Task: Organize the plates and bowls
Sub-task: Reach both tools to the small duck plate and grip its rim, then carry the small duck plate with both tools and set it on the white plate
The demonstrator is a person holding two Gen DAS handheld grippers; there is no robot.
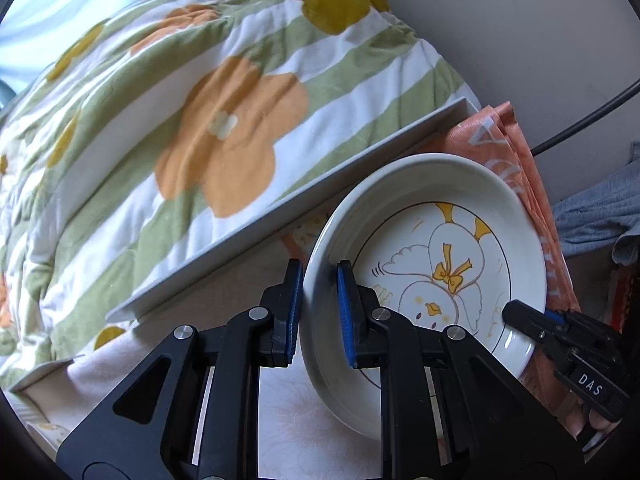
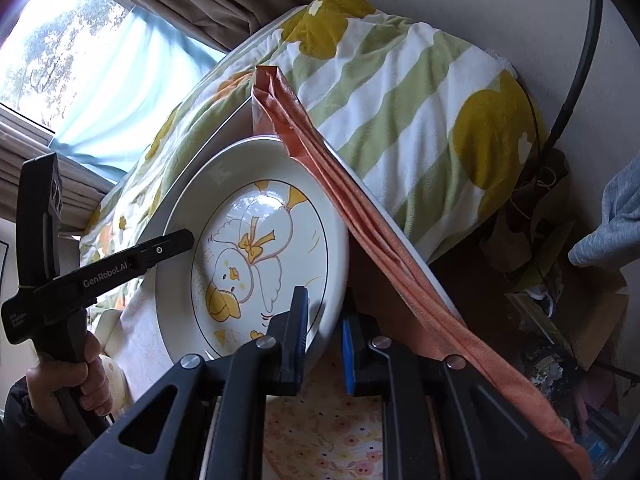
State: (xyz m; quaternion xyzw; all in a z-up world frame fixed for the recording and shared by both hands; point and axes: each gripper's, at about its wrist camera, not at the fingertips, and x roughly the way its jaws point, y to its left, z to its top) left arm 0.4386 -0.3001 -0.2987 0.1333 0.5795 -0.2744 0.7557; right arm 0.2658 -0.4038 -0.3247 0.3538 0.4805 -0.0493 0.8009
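A white deep plate with a yellow duck drawing [image 1: 440,264] is held up off the surface, tilted, between both grippers. My left gripper [image 1: 318,312] has its blue pads on either side of the plate's left rim, closed on it. My right gripper [image 2: 326,344] pinches the opposite rim of the same plate [image 2: 256,248], one pad inside and one outside. The right gripper also shows in the left wrist view [image 1: 560,332], and the left gripper shows in the right wrist view [image 2: 160,248].
A folded orange cloth [image 2: 384,256] hangs right behind the plate. A white tray edge [image 1: 280,208] runs beside a flower-patterned quilt [image 1: 200,120]. A floral tablecloth [image 2: 320,440] lies below. A window with curtains [image 2: 80,60] is at the left, clutter at the right.
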